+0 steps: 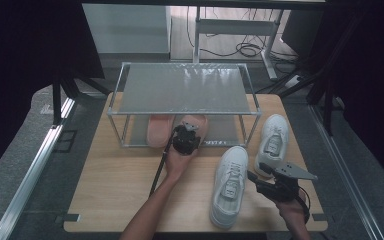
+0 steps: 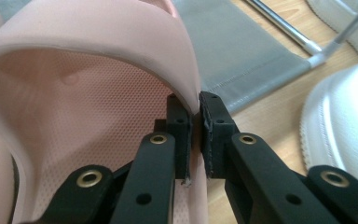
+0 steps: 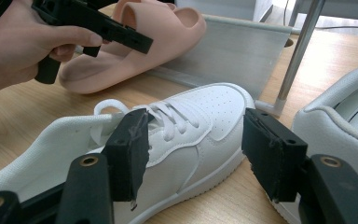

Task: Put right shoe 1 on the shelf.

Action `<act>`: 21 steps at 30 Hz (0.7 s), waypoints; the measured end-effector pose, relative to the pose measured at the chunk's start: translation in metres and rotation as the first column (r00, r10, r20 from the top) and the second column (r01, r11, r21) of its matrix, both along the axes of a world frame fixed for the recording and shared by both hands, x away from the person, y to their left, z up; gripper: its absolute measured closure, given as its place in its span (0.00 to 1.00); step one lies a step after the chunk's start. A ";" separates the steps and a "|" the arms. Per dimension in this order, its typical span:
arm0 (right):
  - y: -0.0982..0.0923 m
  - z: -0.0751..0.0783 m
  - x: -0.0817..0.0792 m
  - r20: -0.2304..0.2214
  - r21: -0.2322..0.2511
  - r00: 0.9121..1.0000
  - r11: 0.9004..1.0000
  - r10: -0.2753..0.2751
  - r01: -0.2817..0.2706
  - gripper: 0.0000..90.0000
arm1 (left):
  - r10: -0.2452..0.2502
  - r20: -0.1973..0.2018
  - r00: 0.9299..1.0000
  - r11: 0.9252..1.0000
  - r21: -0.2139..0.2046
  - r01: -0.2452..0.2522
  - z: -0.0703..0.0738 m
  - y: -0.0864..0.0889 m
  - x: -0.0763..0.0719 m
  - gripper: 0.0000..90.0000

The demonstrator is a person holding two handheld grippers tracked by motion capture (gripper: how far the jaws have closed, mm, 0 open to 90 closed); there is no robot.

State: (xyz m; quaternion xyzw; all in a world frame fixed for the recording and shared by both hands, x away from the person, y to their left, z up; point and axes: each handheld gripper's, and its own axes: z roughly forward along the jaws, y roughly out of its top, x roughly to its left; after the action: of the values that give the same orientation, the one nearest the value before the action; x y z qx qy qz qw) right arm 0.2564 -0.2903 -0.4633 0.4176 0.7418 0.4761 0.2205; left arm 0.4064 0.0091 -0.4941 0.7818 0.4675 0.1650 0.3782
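Left forearm came in from the bottom edge of the high view and reached forward, hand wrapped round the body of the black two-jaw left gripper [image 1: 186, 138]. Its jaws stood nearly together, pads [image 2: 213, 135] pinched on a thin edge. Right hand [image 1: 292, 204] sat low at the near right, holding the black right gripper [image 3: 193, 154] pointed leftward, jaws wide apart, pads touching nothing.

Slippers [image 1: 172, 131] on rack's [image 1: 182, 114] lower shelf; sneakers [image 1: 229, 184] on table [image 1: 115, 190], right.
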 end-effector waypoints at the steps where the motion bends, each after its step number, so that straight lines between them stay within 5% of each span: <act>1: 0.000 0.000 0.000 0.000 0.000 1.000 1.000 0.000 0.000 0.46 | 0.005 -0.002 1.000 1.000 0.002 -0.005 -0.001 0.000 0.002 0.93; 9: 0.000 -0.001 0.000 -0.002 -0.003 1.000 1.000 0.002 -0.002 0.46 | 0.047 0.011 0.999 0.998 0.034 -0.048 -0.008 0.001 0.009 0.89; 12: 0.000 -0.001 0.000 -0.002 -0.003 1.000 1.000 0.002 -0.002 0.46 | 0.048 0.031 0.998 0.998 0.039 -0.049 -0.005 0.001 0.007 0.81; 21: 0.000 -0.001 0.000 -0.001 -0.003 1.000 1.000 0.000 0.000 0.46 | 0.014 0.068 0.998 1.000 0.011 -0.014 0.006 0.014 -0.020 0.77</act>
State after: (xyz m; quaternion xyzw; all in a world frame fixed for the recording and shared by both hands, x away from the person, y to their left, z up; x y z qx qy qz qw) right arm 0.2561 -0.2901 -0.4641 0.4175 0.7426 0.4749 0.2207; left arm 0.3868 0.0233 -0.4881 0.7746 0.4589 0.1968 0.3883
